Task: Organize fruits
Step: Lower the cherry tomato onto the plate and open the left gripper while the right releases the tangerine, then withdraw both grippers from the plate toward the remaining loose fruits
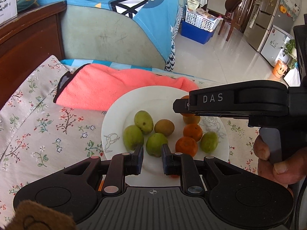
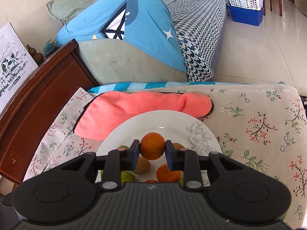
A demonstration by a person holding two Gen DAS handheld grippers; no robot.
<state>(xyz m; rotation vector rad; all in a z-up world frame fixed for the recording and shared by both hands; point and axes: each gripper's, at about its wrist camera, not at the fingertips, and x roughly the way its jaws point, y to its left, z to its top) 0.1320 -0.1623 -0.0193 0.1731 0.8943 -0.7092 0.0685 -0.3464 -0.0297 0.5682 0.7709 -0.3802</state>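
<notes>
A white plate (image 1: pixel 119 118) on a floral cloth holds several green fruits (image 1: pixel 143 121) on its left and oranges (image 1: pixel 192 132) on its right, with one green fruit (image 1: pixel 209 141) among the oranges. My left gripper (image 1: pixel 152 158) is open and empty, just above the plate's near edge, with a green fruit (image 1: pixel 156 146) beyond its tips. My right gripper (image 2: pixel 152 153) is shut on an orange (image 2: pixel 152 145) and holds it above the plate (image 2: pixel 172 121). In the left wrist view the right gripper (image 1: pixel 182 105) reaches over the plate's right side.
A pink towel (image 1: pixel 107 88) lies behind the plate, touching its far rim. A sofa with a blue cover (image 1: pixel 115 19) stands beyond. A dark wooden cabinet (image 2: pixel 38 95) is at the left. The floral cloth (image 2: pixel 259 124) extends to the right of the plate.
</notes>
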